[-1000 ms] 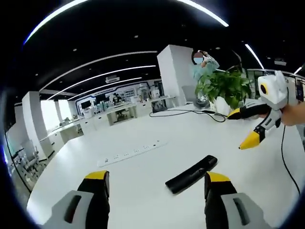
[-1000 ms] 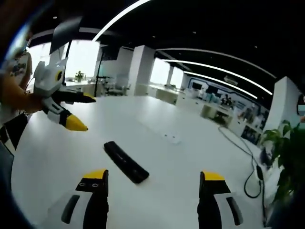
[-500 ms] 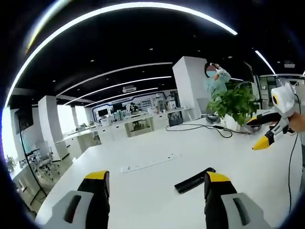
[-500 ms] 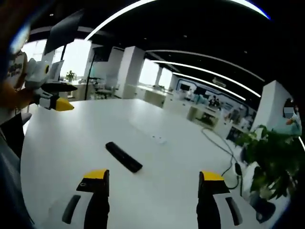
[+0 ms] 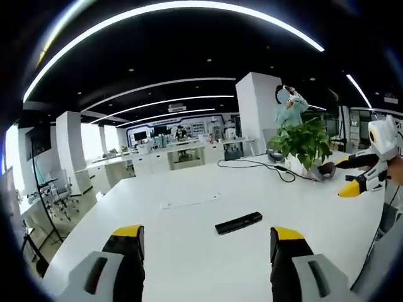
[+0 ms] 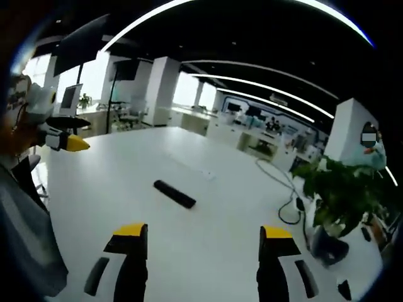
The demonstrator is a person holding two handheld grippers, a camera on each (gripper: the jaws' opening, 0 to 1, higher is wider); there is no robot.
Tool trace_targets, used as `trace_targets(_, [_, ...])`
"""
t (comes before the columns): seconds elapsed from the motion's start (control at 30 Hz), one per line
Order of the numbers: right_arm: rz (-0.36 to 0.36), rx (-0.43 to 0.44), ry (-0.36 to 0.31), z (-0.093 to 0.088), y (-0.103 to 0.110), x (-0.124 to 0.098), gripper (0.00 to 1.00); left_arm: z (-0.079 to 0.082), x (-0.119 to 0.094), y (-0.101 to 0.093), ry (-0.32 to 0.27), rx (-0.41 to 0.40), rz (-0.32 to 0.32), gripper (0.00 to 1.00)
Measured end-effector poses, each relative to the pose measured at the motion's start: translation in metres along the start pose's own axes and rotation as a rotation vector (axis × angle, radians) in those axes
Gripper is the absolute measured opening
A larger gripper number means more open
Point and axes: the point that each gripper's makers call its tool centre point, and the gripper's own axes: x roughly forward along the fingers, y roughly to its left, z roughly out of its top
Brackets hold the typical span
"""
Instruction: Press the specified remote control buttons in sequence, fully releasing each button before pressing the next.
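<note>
A black remote control (image 5: 238,223) lies flat on the white table (image 5: 189,251), ahead of and between my left gripper's (image 5: 208,236) yellow-tipped jaws, well clear of them. The jaws stand wide apart with nothing between them. In the right gripper view the remote control (image 6: 174,194) lies further out on the table (image 6: 208,264), beyond my right gripper (image 6: 203,233), which is also open and holds nothing. The right gripper (image 5: 352,177) hangs over the table's right side in the left gripper view. The left gripper (image 6: 62,135) hangs at the left edge of the right gripper view.
A white power strip (image 5: 189,202) lies behind the remote. A potted plant (image 5: 302,141) and a black cable (image 5: 264,165) sit at the far side of the table, with a person (image 5: 289,108) standing behind. The plant (image 6: 337,189) is close on the right, and a sleeve (image 6: 25,239) is at the lower left.
Both grippers have drawn back from the remote, which now looks smaller and further off in both views. The jaws of both have stayed open. The remote has not moved on the table.
</note>
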Motion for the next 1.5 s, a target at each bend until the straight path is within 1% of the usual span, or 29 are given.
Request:
trace_targets(0.03, [-0.015, 0.011, -0.001, -0.001, 0.002, -0.009, 0.71, -0.004, -0.008, 0.000, 0.030, -0.020, 0.019, 0.85])
trace_targets(0.07, [-0.018, 0.022, -0.009, -0.001, 0.004, -0.014, 0.71, -0.005, -0.013, 0.000, 0.032, -0.043, 0.033, 0.85])
trace_targets(0.1, [-0.035, 0.060, -0.004, -0.003, 0.007, -0.022, 0.71, -0.004, -0.019, -0.002, 0.031, -0.051, 0.028, 0.84])
trace_targets(0.17, [-0.024, 0.066, -0.033, -0.001, 0.016, -0.033, 0.70, 0.000, -0.032, -0.006, 0.010, -0.101, 0.036, 0.85])
trace_targets(0.2, [-0.027, 0.087, -0.047, -0.001, 0.019, -0.037, 0.70, 0.001, -0.037, -0.007, -0.002, -0.113, 0.044, 0.85])
trace_targets(0.27, [-0.016, 0.124, -0.056, -0.001, 0.026, -0.044, 0.71, 0.001, -0.051, -0.019, -0.007, -0.124, 0.035, 0.85])
trace_targets(0.33, [-0.026, 0.143, -0.059, -0.001, 0.028, -0.051, 0.71, 0.003, -0.061, -0.032, -0.024, -0.132, 0.015, 0.85])
trace_targets(0.37, [-0.026, 0.149, -0.069, 0.001, 0.031, -0.054, 0.70, 0.004, -0.063, -0.034, -0.029, -0.136, 0.016, 0.85])
trace_targets(0.4, [-0.035, 0.168, -0.081, 0.003, 0.033, -0.058, 0.70, 0.005, -0.068, -0.041, -0.035, -0.144, 0.008, 0.85])
trace_targets(0.5, [-0.019, 0.171, -0.089, 0.003, 0.042, -0.064, 0.70, 0.008, -0.078, -0.064, -0.043, -0.137, -0.051, 0.86])
trace_targets(0.53, [-0.013, 0.171, -0.090, 0.002, 0.045, -0.064, 0.70, 0.008, -0.080, -0.067, -0.050, -0.131, -0.057, 0.86])
trace_targets(0.6, [-0.007, 0.170, -0.086, -0.001, 0.048, -0.064, 0.69, 0.004, -0.082, -0.076, -0.034, -0.119, -0.084, 0.86])
trace_targets(0.63, [0.002, 0.181, -0.089, -0.001, 0.051, -0.063, 0.69, 0.003, -0.081, -0.080, -0.038, -0.103, -0.098, 0.86])
trace_targets(0.67, [0.012, 0.192, -0.090, -0.001, 0.053, -0.061, 0.68, 0.003, -0.081, -0.080, -0.046, -0.092, -0.099, 0.86])
trace_targets(0.7, [0.021, 0.203, -0.085, -0.002, 0.055, -0.059, 0.68, 0.000, -0.079, -0.082, -0.042, -0.062, -0.100, 0.86])
trace_targets(0.73, [0.029, 0.206, -0.075, -0.004, 0.056, -0.057, 0.68, -0.003, -0.077, -0.082, -0.028, -0.056, -0.100, 0.86])
trace_targets(0.77, [0.037, 0.203, -0.065, -0.006, 0.059, -0.056, 0.68, -0.004, -0.075, -0.082, -0.024, -0.056, -0.094, 0.85])
trace_targets(0.8, [0.044, 0.186, -0.060, -0.008, 0.062, -0.056, 0.67, -0.004, -0.074, -0.081, -0.036, -0.051, -0.084, 0.85])
trace_targets(0.83, [0.042, 0.177, -0.054, -0.009, 0.062, -0.056, 0.66, -0.007, -0.073, -0.081, -0.035, -0.025, -0.079, 0.85])
trace_targets(0.87, [0.045, 0.170, -0.051, -0.010, 0.063, -0.056, 0.65, -0.010, -0.073, -0.083, -0.018, -0.013, -0.085, 0.85])
trace_targets(0.9, [0.048, 0.171, -0.053, -0.010, 0.063, -0.056, 0.64, -0.010, -0.074, -0.085, -0.016, -0.021, -0.090, 0.85])
trace_targets(1.0, [0.050, 0.167, -0.031, -0.015, 0.063, -0.053, 0.64, -0.006, -0.076, -0.086, -0.043, -0.011, -0.095, 0.85])
trace_targets(1.1, [0.050, 0.167, -0.021, -0.018, 0.065, -0.054, 0.64, -0.013, -0.074, -0.083, -0.013, -0.033, -0.086, 0.85])
trace_targets(1.13, [0.049, 0.162, -0.021, -0.019, 0.066, -0.055, 0.64, -0.019, -0.073, -0.084, 0.013, -0.028, -0.089, 0.85])
trace_targets(1.2, [0.049, 0.158, -0.017, -0.020, 0.067, -0.055, 0.64, -0.024, -0.072, -0.086, 0.036, -0.023, -0.100, 0.84])
trace_targets(1.27, [0.051, 0.150, -0.015, -0.019, 0.068, -0.054, 0.64, -0.022, -0.072, -0.086, 0.030, -0.015, -0.100, 0.83])
trace_targets(1.3, [0.052, 0.142, -0.017, -0.018, 0.068, -0.054, 0.64, -0.015, -0.071, -0.085, 0.003, 0.005, -0.101, 0.82])
trace_targets(1.37, [0.045, 0.124, -0.021, -0.017, 0.066, -0.054, 0.63, -0.011, -0.068, -0.083, 0.000, -0.003, -0.100, 0.80])
trace_targets(1.5, [0.045, 0.128, -0.017, -0.018, 0.064, -0.053, 0.63, -0.007, -0.061, -0.080, -0.013, -0.022, -0.102, 0.79])
